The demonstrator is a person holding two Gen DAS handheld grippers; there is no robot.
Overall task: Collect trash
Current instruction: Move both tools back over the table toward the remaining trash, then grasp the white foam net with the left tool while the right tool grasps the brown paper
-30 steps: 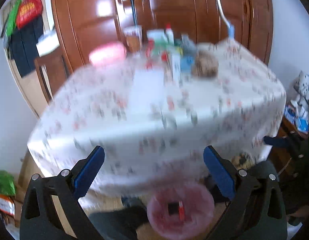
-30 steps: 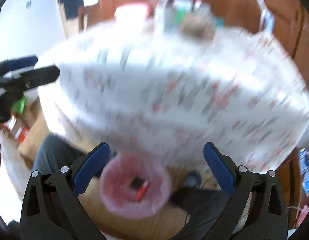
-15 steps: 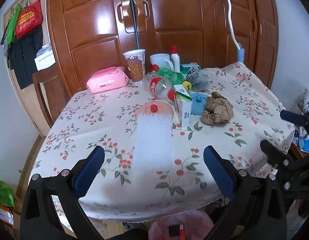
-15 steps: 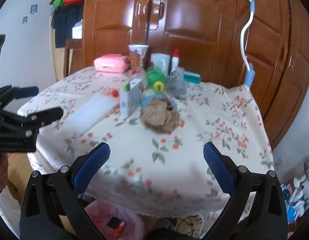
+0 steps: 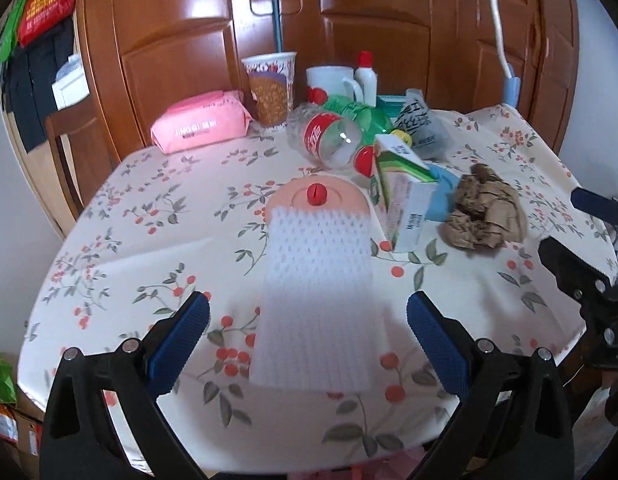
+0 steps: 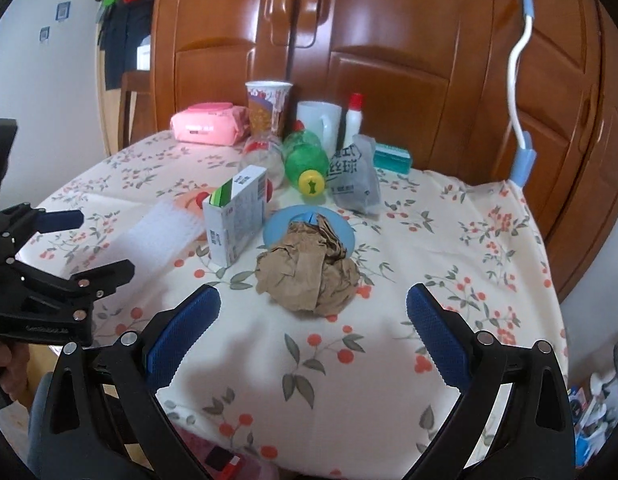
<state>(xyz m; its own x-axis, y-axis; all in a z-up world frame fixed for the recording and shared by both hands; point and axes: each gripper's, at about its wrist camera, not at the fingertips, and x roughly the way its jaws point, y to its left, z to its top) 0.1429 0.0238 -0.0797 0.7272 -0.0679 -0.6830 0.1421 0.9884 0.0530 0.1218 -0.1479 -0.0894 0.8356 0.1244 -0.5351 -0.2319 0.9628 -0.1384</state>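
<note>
Trash lies on a floral tablecloth [image 5: 157, 248]. A white foam net sleeve [image 5: 319, 292] stretches toward my left gripper [image 5: 307, 330], which is open and empty just before its near end. A crumpled brown paper ball [image 6: 307, 270] sits ahead of my right gripper [image 6: 311, 326], also open and empty. Behind stand a small carton [image 6: 237, 220], a clear cola bottle [image 5: 327, 140], a green bottle [image 6: 307, 164], a grey wrapper [image 6: 355, 178] and a blue disc [image 6: 283, 226]. My right gripper [image 5: 581, 236] shows at the left view's right edge; my left gripper [image 6: 81, 240] shows at the right view's left edge.
A pink tissue pack [image 5: 201, 126], paper cup [image 5: 271, 88], white mug [image 5: 333, 82] and small white bottle [image 5: 365, 74] stand at the back against wooden wardrobe doors [image 6: 389, 60]. A chair [image 5: 65, 148] is left of the table. A pink-lined bin [image 6: 229, 462] sits under the near edge.
Both grippers rose from below the table edge, where the pink bin was in view, and moved in over the tabletop. The foam sleeve and the paper ball look nearer now. Both stayed open.
</note>
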